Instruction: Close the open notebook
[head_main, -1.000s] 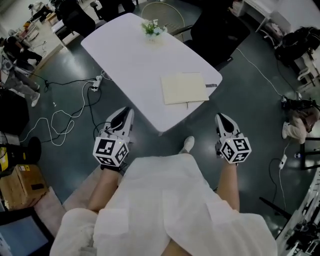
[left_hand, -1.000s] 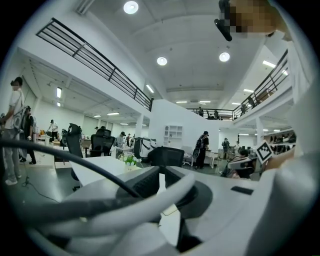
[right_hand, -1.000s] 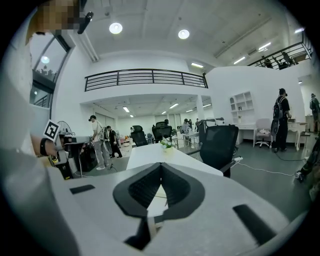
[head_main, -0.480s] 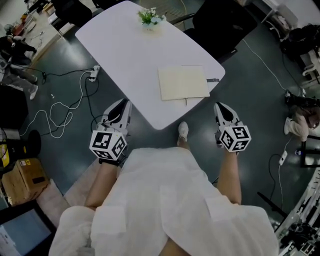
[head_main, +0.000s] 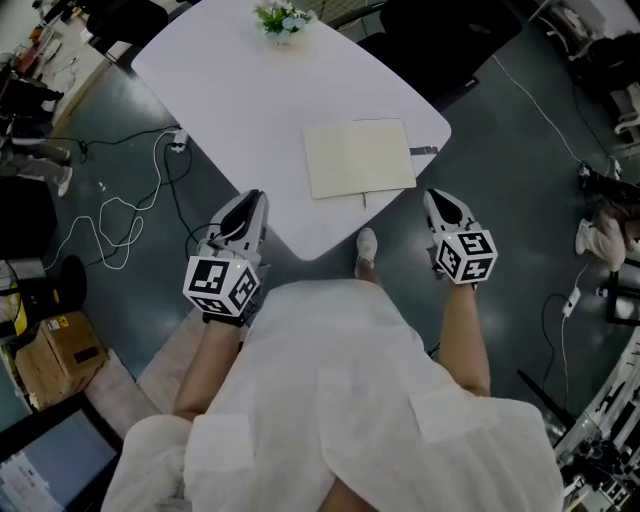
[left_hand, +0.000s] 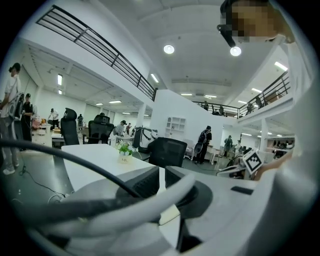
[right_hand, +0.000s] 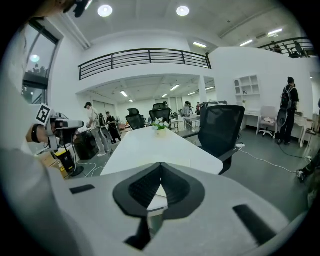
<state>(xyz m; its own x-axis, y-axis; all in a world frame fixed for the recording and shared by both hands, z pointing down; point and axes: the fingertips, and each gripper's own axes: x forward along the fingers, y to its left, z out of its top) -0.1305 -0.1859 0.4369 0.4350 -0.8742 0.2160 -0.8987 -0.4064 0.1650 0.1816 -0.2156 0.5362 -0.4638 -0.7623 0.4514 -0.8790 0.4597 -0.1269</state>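
A cream notebook (head_main: 358, 157) lies flat near the front right corner of the white table (head_main: 240, 90), with a ribbon hanging over the near edge. My left gripper (head_main: 249, 203) hovers at the table's front left edge, left of the notebook and apart from it. Its jaws stand a narrow slit apart with nothing between them (left_hand: 161, 175). On the other side, my right gripper (head_main: 437, 198) is just off the table's right corner, near the notebook's right corner, shut and empty (right_hand: 161, 170). Neither gripper touches the notebook.
A small potted plant (head_main: 281, 17) stands at the table's far end. Black office chairs (head_main: 440, 40) sit behind the table on the right. Cables and a power strip (head_main: 178, 142) trail on the floor at left, and a cardboard box (head_main: 50, 350) stands nearer. People stand in the background.
The table and notebook have come closer. Both grippers have moved forward to the table's near edge, one on each side of its front corner. The notebook has not moved on the table.
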